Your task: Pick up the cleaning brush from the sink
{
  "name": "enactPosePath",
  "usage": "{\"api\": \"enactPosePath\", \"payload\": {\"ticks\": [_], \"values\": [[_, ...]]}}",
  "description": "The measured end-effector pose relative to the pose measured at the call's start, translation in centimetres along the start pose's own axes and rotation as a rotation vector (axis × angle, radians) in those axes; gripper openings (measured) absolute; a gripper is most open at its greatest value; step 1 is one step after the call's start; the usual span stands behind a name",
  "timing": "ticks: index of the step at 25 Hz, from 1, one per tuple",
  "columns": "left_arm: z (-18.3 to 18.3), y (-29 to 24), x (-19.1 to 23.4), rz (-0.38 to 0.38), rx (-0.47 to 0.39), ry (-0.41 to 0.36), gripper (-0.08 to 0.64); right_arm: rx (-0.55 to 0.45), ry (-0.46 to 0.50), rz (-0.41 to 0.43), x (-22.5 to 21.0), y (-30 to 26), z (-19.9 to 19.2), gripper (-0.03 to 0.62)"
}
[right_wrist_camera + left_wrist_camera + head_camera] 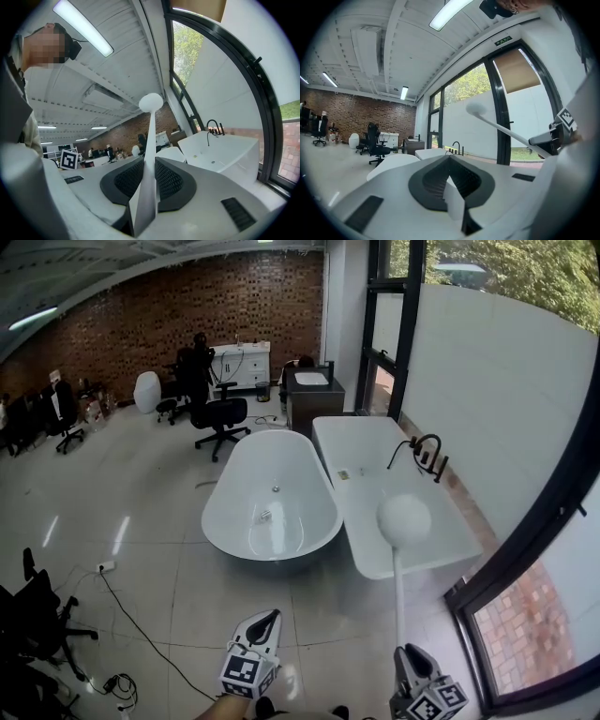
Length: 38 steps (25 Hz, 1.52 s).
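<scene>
The cleaning brush is white, with a round head on a long thin handle. It is in the air in front of the white rectangular sink basin. My right gripper is shut on the lower end of the handle, which rises between its pads up to the head. My left gripper is at the bottom middle, shut with nothing in it. From the left gripper view the brush slants up from the right gripper.
A white oval bathtub stands left of the basin, which has a black faucet. Behind them are a dark cabinet and office chairs. A dark-framed window runs along the right. Cables trail over the tiled floor.
</scene>
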<state>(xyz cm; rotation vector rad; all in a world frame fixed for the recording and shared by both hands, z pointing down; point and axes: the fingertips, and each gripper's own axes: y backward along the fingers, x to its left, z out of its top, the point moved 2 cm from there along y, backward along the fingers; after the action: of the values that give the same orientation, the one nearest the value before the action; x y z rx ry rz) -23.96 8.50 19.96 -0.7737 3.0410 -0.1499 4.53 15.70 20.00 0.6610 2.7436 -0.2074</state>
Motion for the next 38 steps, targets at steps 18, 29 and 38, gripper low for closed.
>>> {"api": "enactPosePath", "payload": {"ticks": [18,29,38], "values": [[-0.6,4.1,8.9,0.090,-0.002,0.021,-0.006,0.045,-0.022,0.131,6.5,-9.0,-1.6,0.074],[-2.2,19.5,34.0,0.358,-0.015,0.066,-0.008,0.186,-0.030,0.361,28.4,-27.3,-10.2,0.074],[-3.4,17.0,54.4,0.498,0.028,0.094,-0.006,0.261,-0.055,0.493,36.9,-51.7,-13.9,0.074]]}}
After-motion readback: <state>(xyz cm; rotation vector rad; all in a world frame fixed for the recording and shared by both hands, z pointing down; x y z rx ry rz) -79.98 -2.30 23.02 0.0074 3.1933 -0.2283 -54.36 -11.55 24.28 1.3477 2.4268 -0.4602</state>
